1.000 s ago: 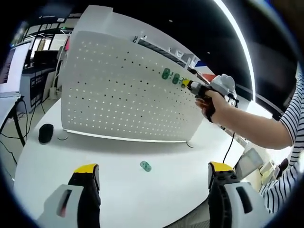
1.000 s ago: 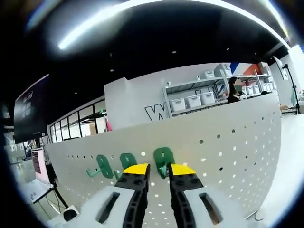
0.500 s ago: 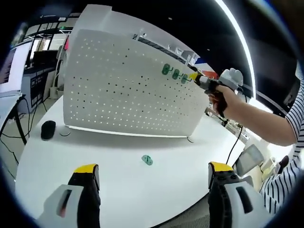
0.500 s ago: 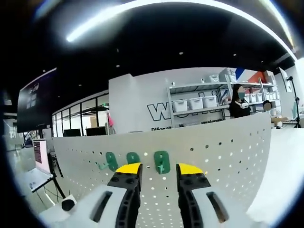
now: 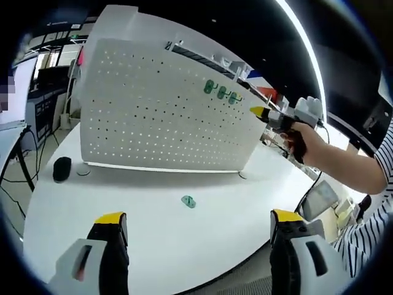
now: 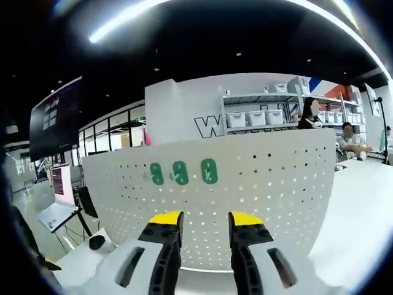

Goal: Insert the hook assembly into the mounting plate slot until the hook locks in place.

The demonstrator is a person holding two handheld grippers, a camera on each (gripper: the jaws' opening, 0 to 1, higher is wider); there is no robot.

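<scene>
On the pegboard (image 6: 258, 184) three hooks (image 6: 209, 171) are seated; a spare hook (image 5: 188, 201) lies on the worktop (image 5: 153, 233). Both grippers' fingers are apart, empty; the spare should be gripped squarely.

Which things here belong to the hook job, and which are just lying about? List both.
Job: pegboard; three green hooks on it; spare green hook on the table; right tool.
Lying about: black mouse; shelves with bins.

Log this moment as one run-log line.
pegboard: upright on table | green hooks: three mounted in a row | spare green hook: on table | right gripper: open, empty | left gripper: open, empty
</scene>
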